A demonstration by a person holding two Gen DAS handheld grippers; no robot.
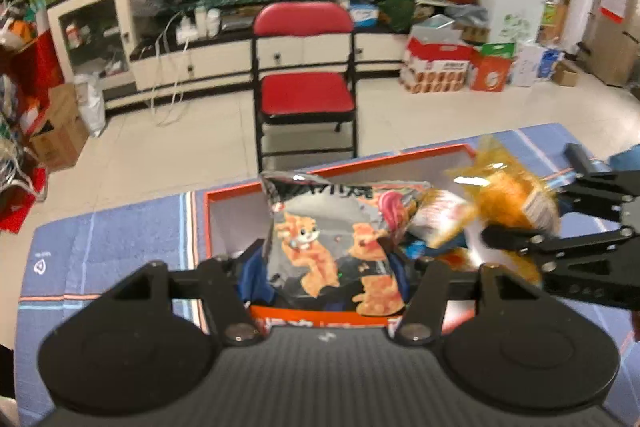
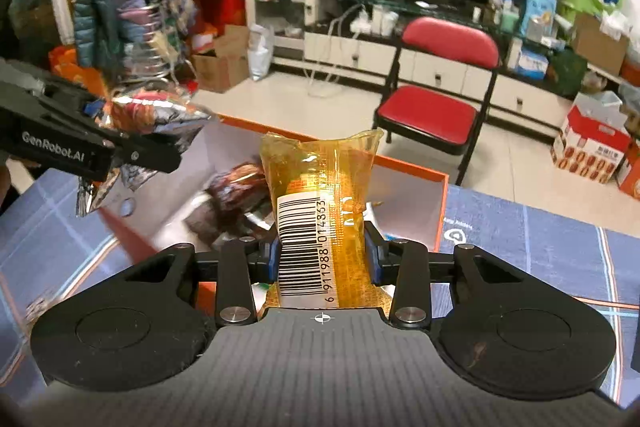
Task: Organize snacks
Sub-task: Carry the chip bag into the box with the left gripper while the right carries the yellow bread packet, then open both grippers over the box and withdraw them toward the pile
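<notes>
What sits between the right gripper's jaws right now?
In the right wrist view, the amber snack pack with a barcode label is pinched between the right gripper jaws, held over the orange-rimmed box.

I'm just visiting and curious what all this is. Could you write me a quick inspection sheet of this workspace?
Surface: blue striped cloth on the table.
Job's things: orange-rimmed box holding snacks; silver cat-print bag; amber packet with a barcode.
Clutter: nothing seen on the cloth.
Grippers: left tool shut on the silver bag; right tool shut on the amber packet.
Cables: white cords by the TV cabinet.
Surroundings: red folding chair, cardboard boxes, shelves.
</notes>
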